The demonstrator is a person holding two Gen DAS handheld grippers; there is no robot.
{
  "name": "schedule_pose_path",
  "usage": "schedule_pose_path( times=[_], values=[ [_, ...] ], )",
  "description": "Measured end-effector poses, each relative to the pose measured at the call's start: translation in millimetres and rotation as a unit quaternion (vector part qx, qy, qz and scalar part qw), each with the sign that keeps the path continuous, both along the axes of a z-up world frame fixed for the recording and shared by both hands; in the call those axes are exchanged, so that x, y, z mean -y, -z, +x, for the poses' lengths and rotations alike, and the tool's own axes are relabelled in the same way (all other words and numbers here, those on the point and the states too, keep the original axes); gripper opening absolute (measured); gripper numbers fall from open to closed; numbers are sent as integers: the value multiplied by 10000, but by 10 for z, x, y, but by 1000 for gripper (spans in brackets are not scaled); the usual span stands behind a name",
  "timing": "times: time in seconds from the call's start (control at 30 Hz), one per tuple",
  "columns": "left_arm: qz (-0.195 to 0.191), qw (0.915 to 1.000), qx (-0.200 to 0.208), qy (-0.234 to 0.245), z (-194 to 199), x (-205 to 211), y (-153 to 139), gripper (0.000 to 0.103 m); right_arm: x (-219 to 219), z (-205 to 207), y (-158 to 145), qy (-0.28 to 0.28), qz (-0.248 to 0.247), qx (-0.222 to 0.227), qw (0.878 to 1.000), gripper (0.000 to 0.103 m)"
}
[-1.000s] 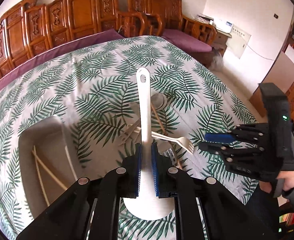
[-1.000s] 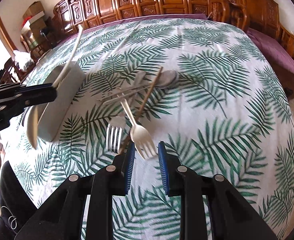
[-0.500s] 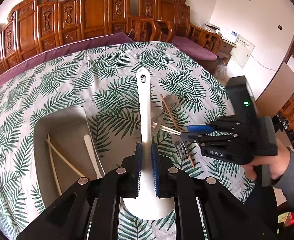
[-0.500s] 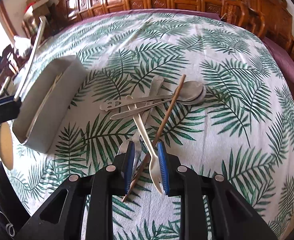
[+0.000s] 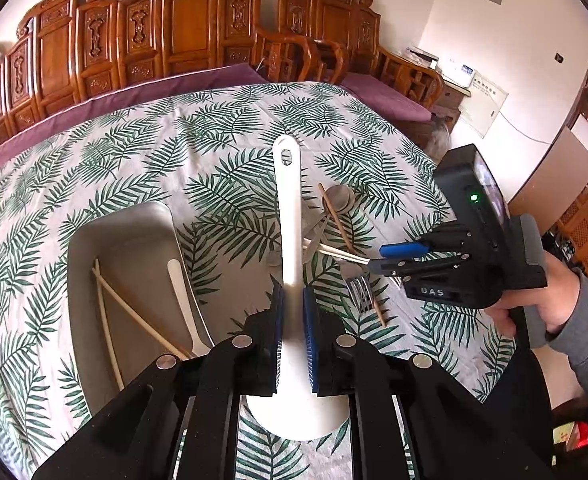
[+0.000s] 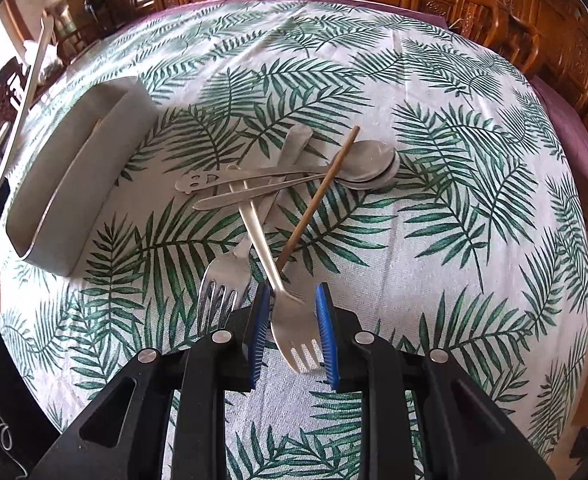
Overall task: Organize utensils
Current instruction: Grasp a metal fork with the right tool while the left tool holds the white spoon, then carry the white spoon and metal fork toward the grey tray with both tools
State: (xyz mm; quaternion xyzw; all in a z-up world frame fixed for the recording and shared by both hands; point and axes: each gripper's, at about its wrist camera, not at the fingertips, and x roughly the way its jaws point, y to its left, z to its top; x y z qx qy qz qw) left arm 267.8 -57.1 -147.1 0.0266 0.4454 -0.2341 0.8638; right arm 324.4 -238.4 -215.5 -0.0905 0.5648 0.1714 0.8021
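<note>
Your left gripper (image 5: 292,332) has its fingers clamped on the white rice paddle (image 5: 288,220), handle pointing forward. Left of these fingers, the grey tray (image 5: 122,248) on the bench (image 5: 214,136) holds chopsticks (image 5: 106,304). Your right gripper (image 6: 292,336) has fingers apart around the head of a cream fork (image 6: 294,332), not touching it. Ahead lie crossed spoons (image 6: 366,164).

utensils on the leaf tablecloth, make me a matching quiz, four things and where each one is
Things:
1. white rice paddle
2. cream fork
3. brown chopstick
4. pale chopsticks

Places:
a. inside the grey tray
b. between the open right claw fingers
c. lying across the spoons
d. clamped in the left claw

Pairs: 1-d, 2-b, 3-c, 4-a
</note>
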Motion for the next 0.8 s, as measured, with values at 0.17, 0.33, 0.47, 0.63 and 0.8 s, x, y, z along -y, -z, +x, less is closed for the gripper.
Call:
schedule_pose_path(
  times=[0.17, 0.33, 0.47, 0.63, 0.8],
  values=[
    [3, 10000, -8, -6, -18, -3, -5, 9, -104, 50, 44, -193, -213, -46, 9996, 26],
    [3, 10000, -14, -1, -36, -22, 2, 9, -111, 72, 47, -231, -261, -77, 9994, 26],
    [-6, 10000, -10, -14, -64, -48, -2, 9, -76, 74, 43, -202, -329, -153, 9991, 24],
    [-4, 10000, 3, -8, -95, -71, -12, 9, -107, 18, 74, -255, -601, -116, 9978, 26],
    [2, 10000, -17, -14, -115, -69, -25, 9, -136, 78, 129, -231, -634, -110, 9977, 27]
  ],
)
